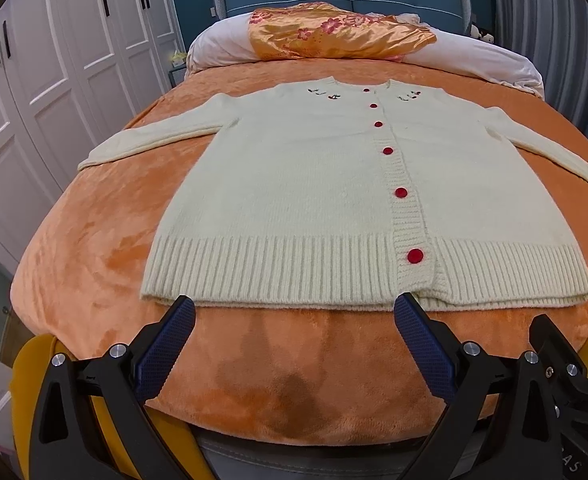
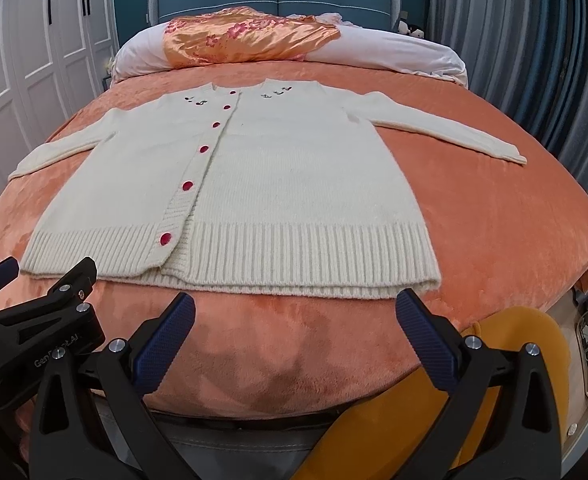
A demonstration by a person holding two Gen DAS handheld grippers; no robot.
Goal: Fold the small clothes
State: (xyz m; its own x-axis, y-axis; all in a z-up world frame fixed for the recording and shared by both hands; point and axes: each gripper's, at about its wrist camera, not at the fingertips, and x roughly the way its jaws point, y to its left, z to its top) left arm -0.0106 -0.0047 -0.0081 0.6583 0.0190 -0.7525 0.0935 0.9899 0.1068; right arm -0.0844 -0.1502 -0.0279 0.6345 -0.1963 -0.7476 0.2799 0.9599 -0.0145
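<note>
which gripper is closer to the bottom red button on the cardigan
Left. The left gripper sits just short of the hem with the bottom red button near its right finger; the right gripper is farther right.

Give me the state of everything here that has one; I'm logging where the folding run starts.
cardigan: unfolded, flat, front up, buttoned, sleeves spread.
left gripper: open, empty, just short of the hem.
right gripper: open, empty, just short of the hem.
blanket: spread over the bed.
wardrobe doors: closed.
satin pillow: lying at the bed's head.
</note>
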